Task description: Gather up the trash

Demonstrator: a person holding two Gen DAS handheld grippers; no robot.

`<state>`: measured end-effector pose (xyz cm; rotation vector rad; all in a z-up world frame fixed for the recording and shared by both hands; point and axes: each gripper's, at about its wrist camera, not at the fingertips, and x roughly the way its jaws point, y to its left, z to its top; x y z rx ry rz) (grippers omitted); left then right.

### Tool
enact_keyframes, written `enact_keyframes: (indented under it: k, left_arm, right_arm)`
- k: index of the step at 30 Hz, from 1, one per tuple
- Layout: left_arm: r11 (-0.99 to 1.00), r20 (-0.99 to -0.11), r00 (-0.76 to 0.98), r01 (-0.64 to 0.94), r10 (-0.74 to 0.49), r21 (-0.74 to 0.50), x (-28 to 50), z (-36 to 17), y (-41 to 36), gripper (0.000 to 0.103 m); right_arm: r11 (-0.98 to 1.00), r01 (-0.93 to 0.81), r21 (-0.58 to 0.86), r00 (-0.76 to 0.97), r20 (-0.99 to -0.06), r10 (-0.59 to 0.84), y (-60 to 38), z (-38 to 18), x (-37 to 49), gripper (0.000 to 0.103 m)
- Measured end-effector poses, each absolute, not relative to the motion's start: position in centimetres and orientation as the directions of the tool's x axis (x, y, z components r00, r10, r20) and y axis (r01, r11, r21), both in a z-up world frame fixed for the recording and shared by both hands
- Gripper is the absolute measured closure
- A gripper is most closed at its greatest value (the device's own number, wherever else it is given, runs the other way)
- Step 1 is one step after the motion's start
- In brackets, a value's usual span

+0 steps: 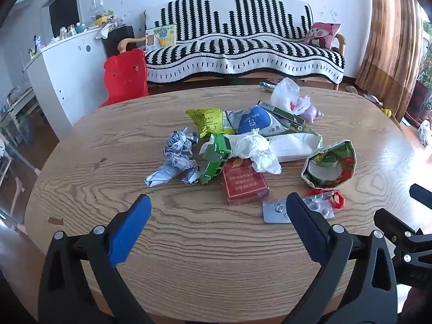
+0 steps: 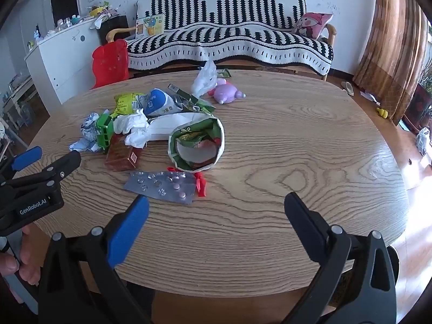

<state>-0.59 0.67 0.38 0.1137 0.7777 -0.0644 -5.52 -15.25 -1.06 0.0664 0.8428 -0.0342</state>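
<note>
Wooden table [image 1: 216, 243], crumpled colorful trash [image 1: 243, 145]

Both tools are hanging open over the near edge of the table [image 1: 81, 162].

The left tool [image 1: 218, 202] and right tool [image 2: 216, 201] are spreading their jaws wide, side by side, gripping nothing; bare fingers [image 2: 16, 264] are wrapping the left tool's handle.

- The left gripper [image 1: 217, 202] has black plastic arms, with silver round screws at the joints.
- Its fingers [image 1: 129, 229] carry blue pads; one shows darker navy.
- The right gripper [image 2: 216, 202] is built alike: black frame, silver screws, a blue pad.
- White "GenRobot.AI" lettering marks the left gripper's body.
- Bare skin of the left hand [image 2: 16, 259] shows.
</note>
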Motion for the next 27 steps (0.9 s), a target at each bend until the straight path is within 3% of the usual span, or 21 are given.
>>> enact_keyframes:
  k: [27]
  left_arm:
    - [0.992,-0.712,0.702,0.104,-0.02,0.075,-0.58,0.18,0.53,0.006]
  right_arm:
    - [0.998,0.055,0.042,0.662,-0.75,-0.005,-15.2,-1.32,-5.33,0.006]
